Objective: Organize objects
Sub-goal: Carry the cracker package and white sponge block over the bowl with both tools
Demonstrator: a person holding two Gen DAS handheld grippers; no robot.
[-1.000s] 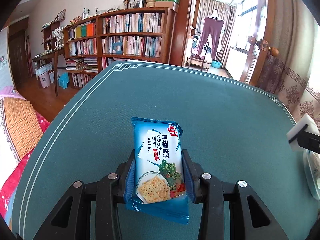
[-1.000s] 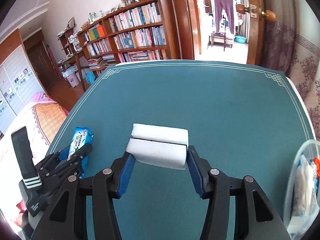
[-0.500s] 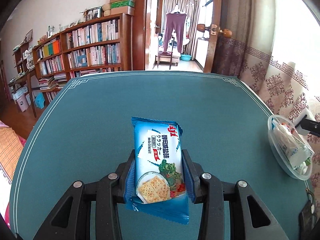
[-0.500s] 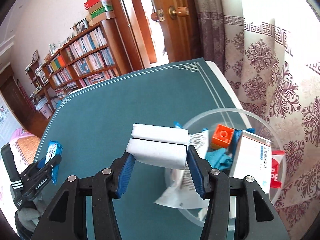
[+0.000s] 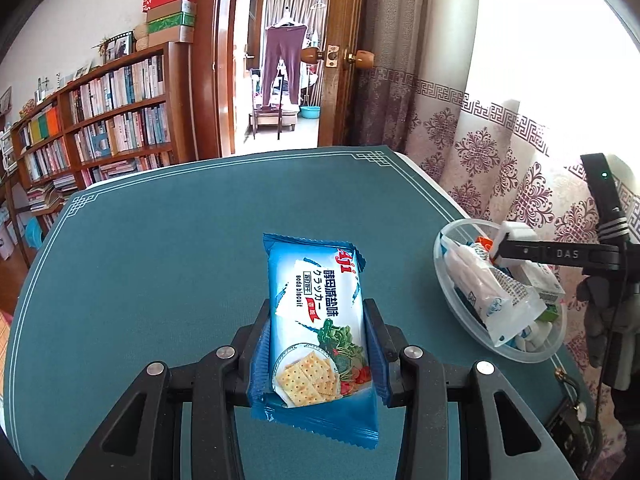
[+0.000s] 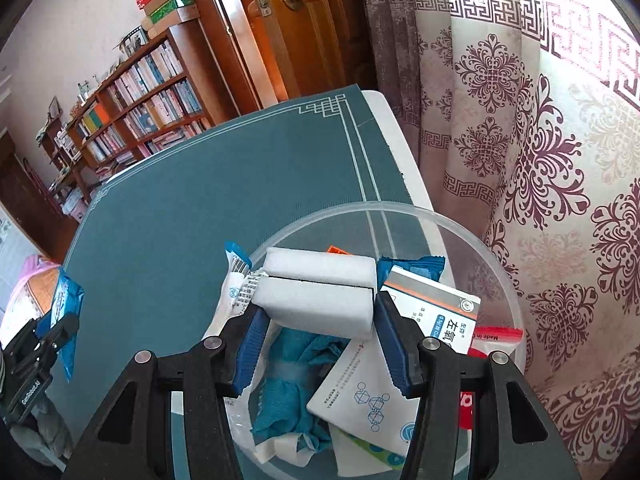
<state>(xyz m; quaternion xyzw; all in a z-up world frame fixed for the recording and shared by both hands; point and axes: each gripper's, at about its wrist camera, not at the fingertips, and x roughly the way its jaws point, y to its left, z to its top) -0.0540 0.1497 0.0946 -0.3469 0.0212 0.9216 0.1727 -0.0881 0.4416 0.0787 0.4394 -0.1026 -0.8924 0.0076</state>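
The right gripper (image 6: pixel 316 316) is clamping a white rectangular foam block (image 6: pixel 318 298) directly over the clear round plastic bowl (image 6: pixel 500 280); the pads are best parted low, above the teal cloth (image 6: pixel 296 380), so the block settles inside. Left of the bowl, the left gripper (image 5: pixel 318 324) is clamping a blue soda-biscuit packet (image 5: pixel 318 312) over the green table mat (image 5: pixel 160 260). The bowl's near rim is being cut off and its lower contents are buried.

Bright daylight, sharp frames, heavy fisheye bend

Sun through the curtain (image 5: pixel 500 128) blows out the upper right of both views; black vignette rounds every corner, straight lines bow near the edges, and shadows on the table (image 5: pixel 160 260) stay faint.
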